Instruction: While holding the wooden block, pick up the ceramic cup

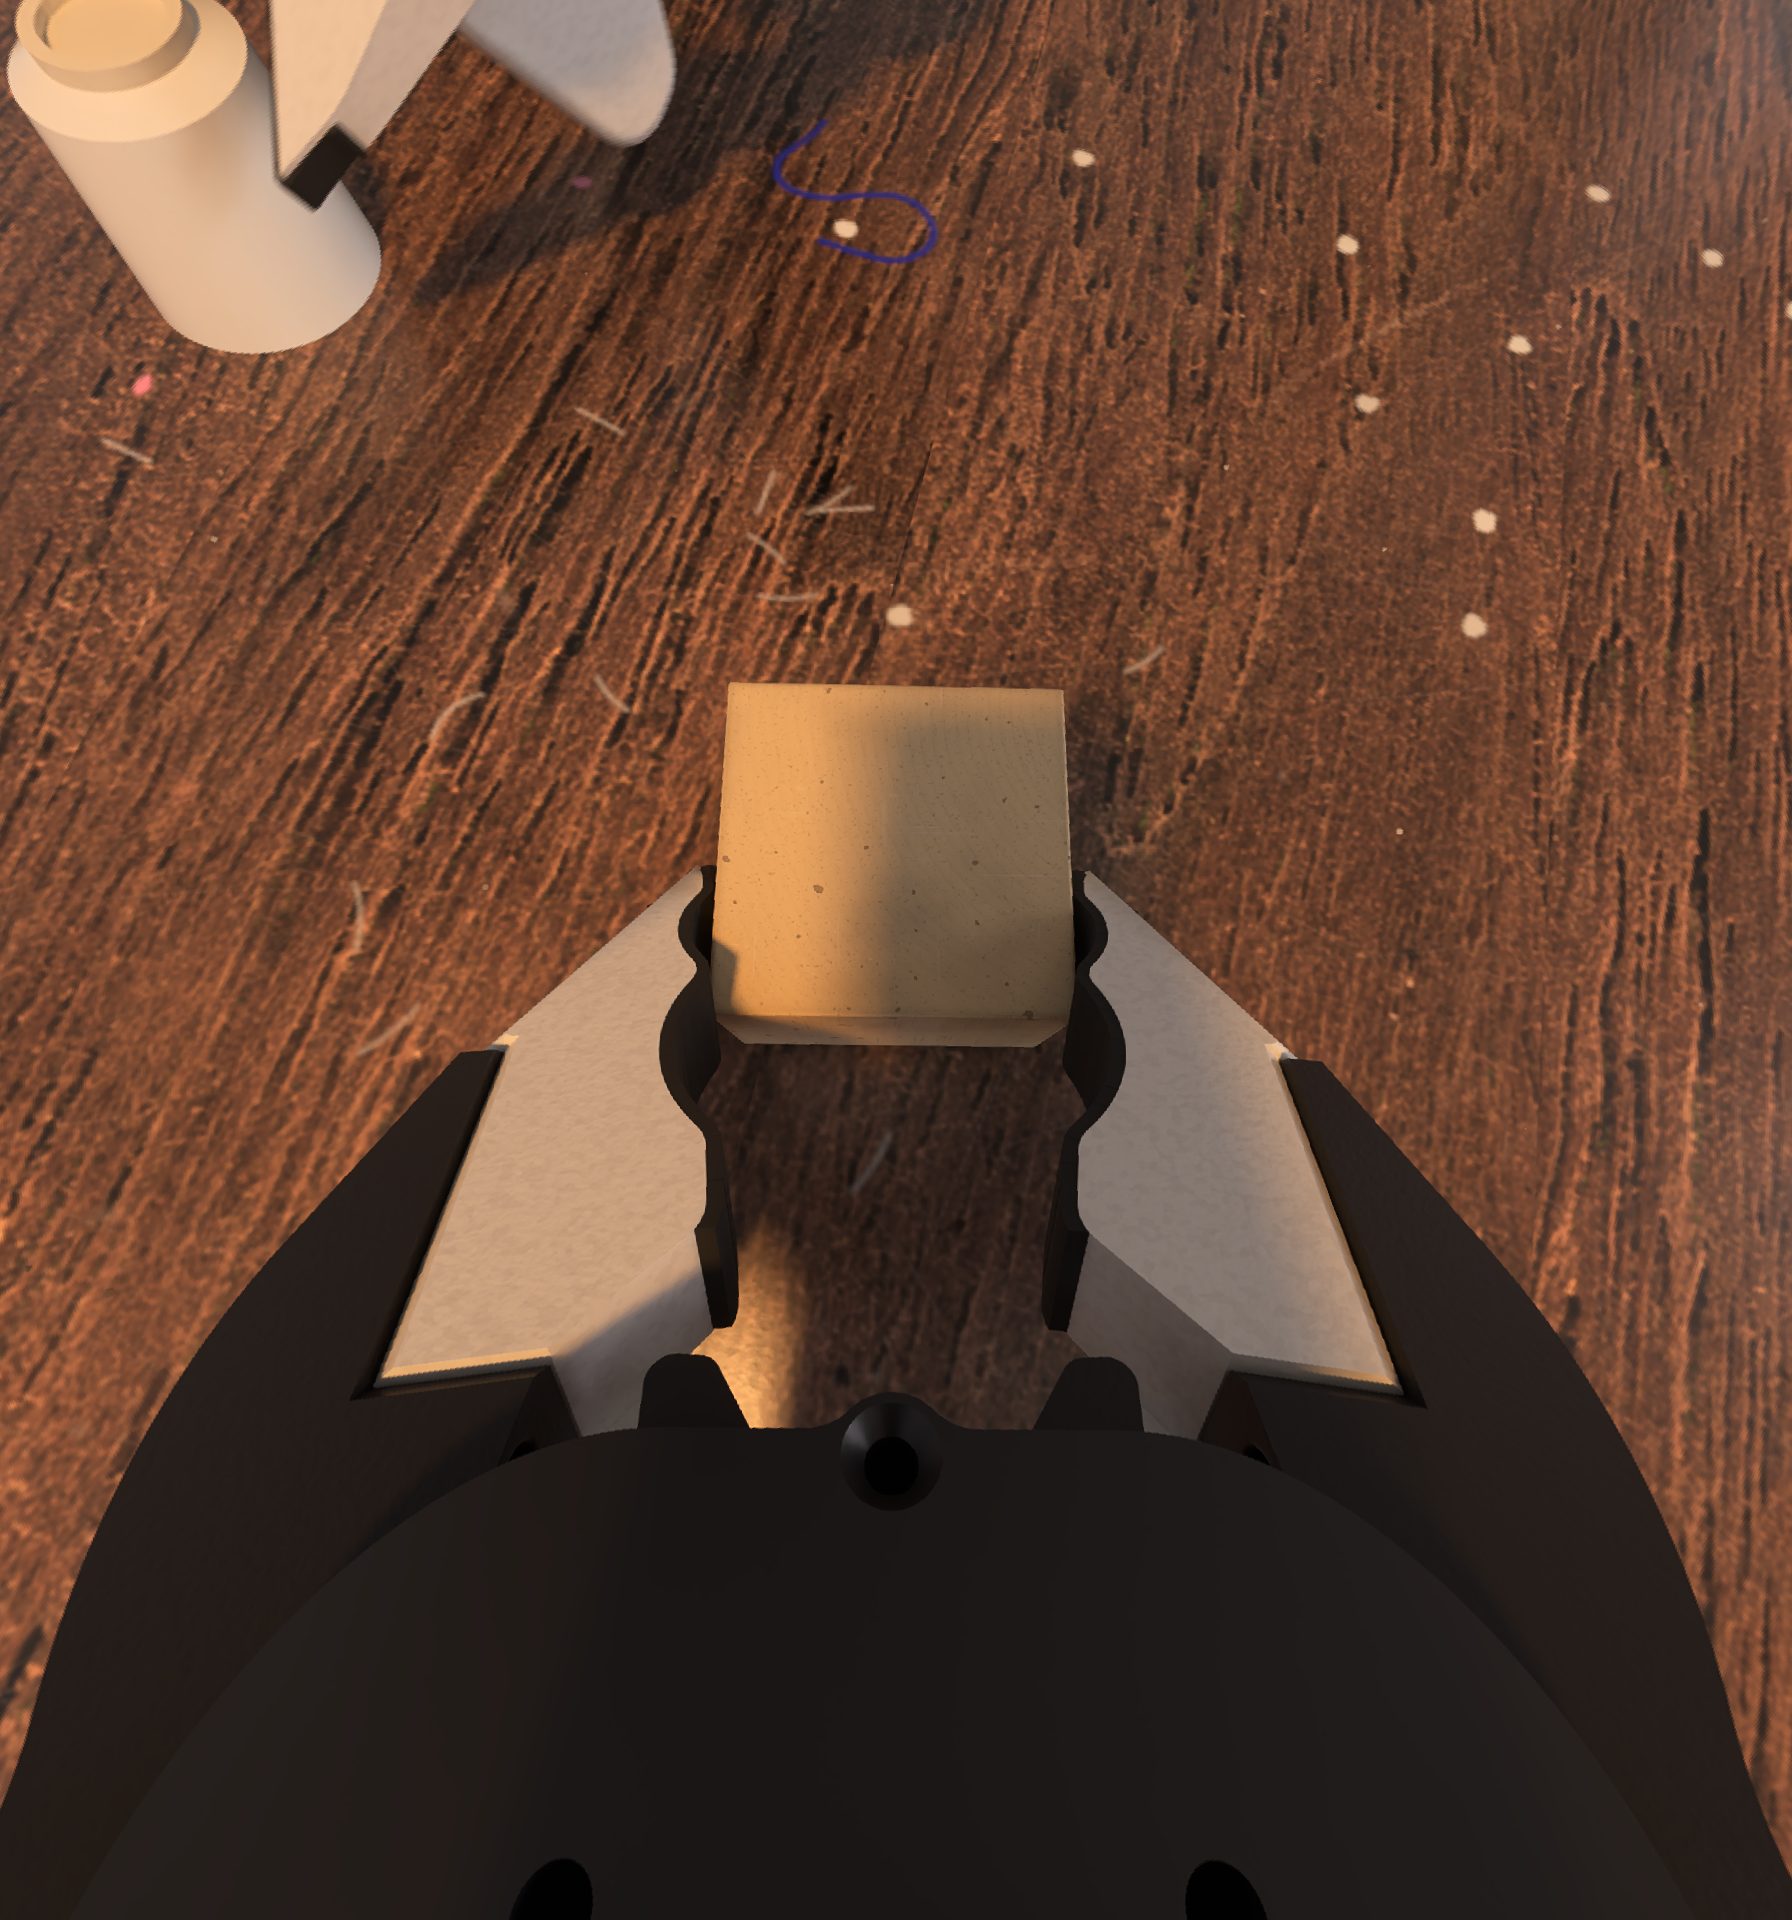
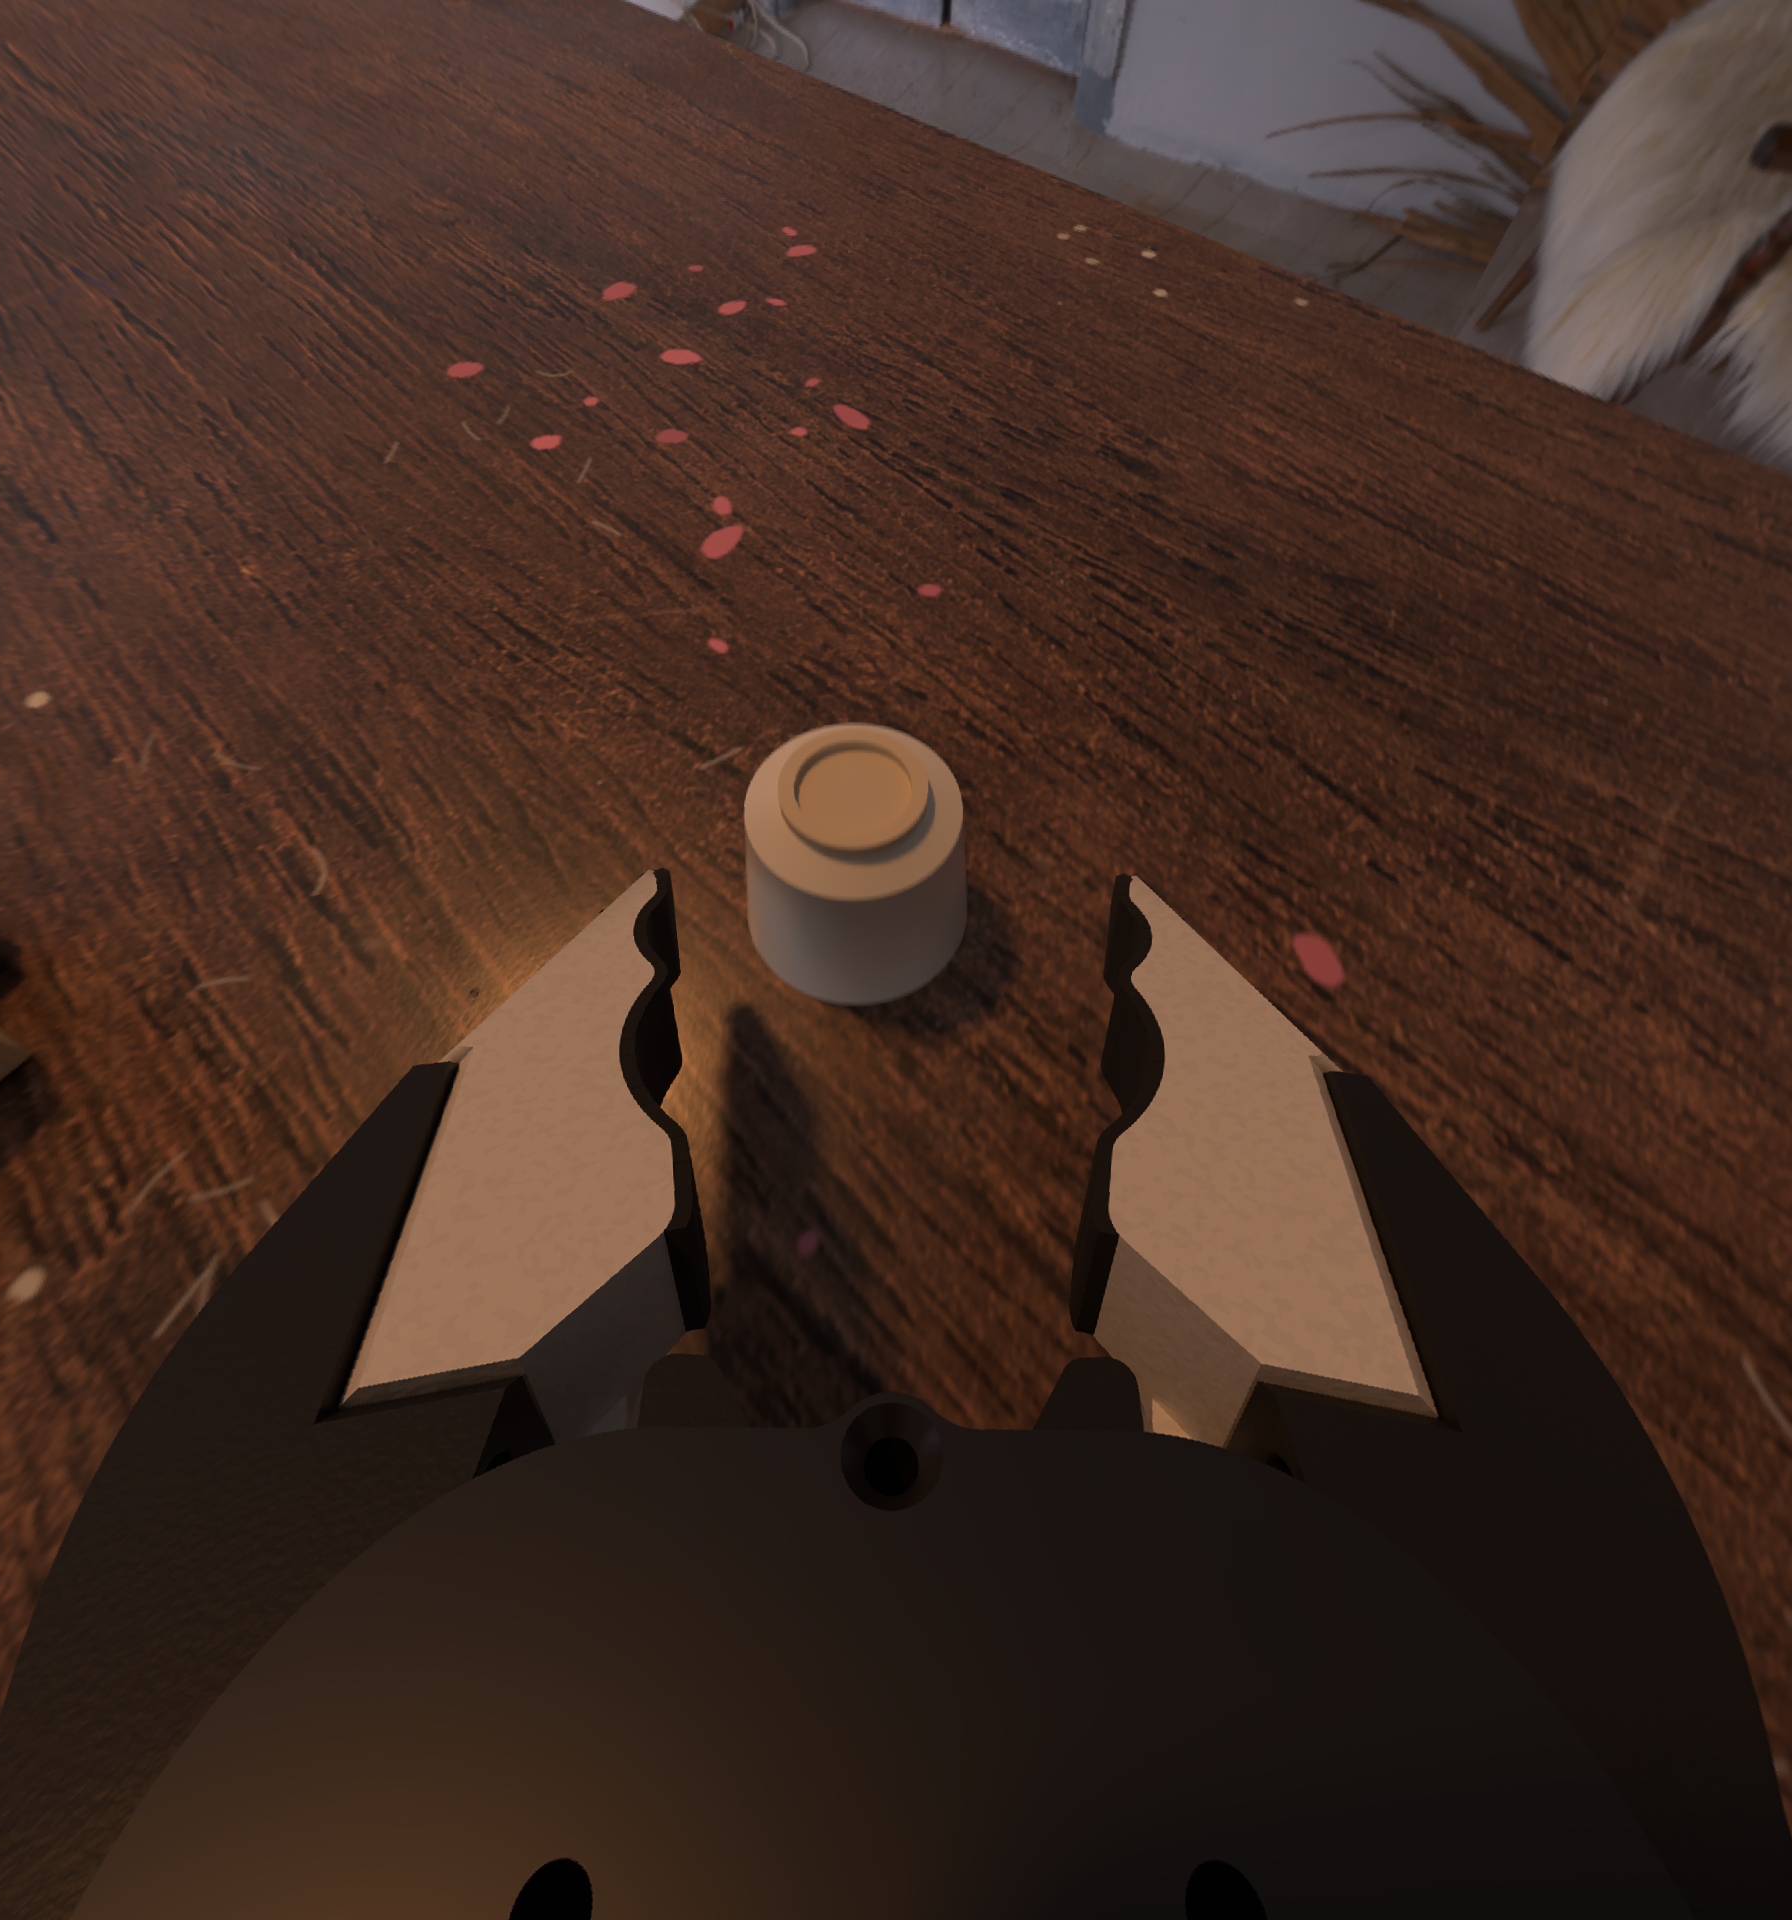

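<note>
The left gripper [image 1: 892, 935] has its jaws closed on the wooden block [image 1: 890, 862], both fingertips pressed against the block's sides, with most of the block reaching out past the tips above the dark wooden desk [image 1: 1287, 727]. Far ahead of these jaws and off to their left, the ceramic cup [image 1: 196, 197] stands upside down on the desk, and the other gripper's pale fingers [image 1: 352, 83] hang just beside it. The right gripper [image 2: 892, 894] holds nothing, its jaws spread wide. The ceramic cup [image 2: 856, 862] sits just ahead of the tips, left of centre, not touched by either finger.
</note>
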Robot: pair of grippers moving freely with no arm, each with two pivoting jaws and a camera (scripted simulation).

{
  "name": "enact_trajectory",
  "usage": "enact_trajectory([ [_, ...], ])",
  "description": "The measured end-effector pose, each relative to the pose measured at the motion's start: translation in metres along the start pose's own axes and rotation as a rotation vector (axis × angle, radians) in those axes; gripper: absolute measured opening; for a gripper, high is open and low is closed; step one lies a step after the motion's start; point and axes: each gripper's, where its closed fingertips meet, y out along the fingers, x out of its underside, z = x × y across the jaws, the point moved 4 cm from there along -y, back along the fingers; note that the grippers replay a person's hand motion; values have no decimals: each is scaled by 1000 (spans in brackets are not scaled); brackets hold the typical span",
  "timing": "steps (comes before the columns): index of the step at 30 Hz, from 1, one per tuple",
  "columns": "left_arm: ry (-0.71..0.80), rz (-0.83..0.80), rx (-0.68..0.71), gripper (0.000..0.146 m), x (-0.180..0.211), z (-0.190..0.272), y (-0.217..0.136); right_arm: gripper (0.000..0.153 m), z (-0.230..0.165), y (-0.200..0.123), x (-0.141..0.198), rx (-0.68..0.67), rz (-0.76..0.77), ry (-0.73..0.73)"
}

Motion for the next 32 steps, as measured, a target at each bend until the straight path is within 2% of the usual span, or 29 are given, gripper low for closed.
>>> enact_trajectory([
  [2,14,-5,-11,66,0,0,1,83,-2,11,-4,2,-10,-36],
  [3,24,-7,-16,66,0,1,1,78,-4,16,-5,-6,-24,-54],
  [5,35,-8,-12,66,0,1,1,55,-9,23,-8,-33,-38,-93],
  [8,39,-9,-7,66,0,2,1,47,-23,19,-11,-98,1,-162],
  [12,59,-10,14,70,1,5,1,47,-56,-8,-18,-309,130,-212],
  [16,113,-9,71,65,1,15,1,47,-107,-52,-36,-678,198,-241],
  [18,127,-10,85,65,2,18,1,47,-130,-69,-43,-779,214,-281],
  [23,143,-10,105,65,1,23,2,47,-169,-86,-36,-868,151,-454],
  [32,193,-12,163,65,1,35,3,47,-186,-86,-19,-906,53,-550],
])
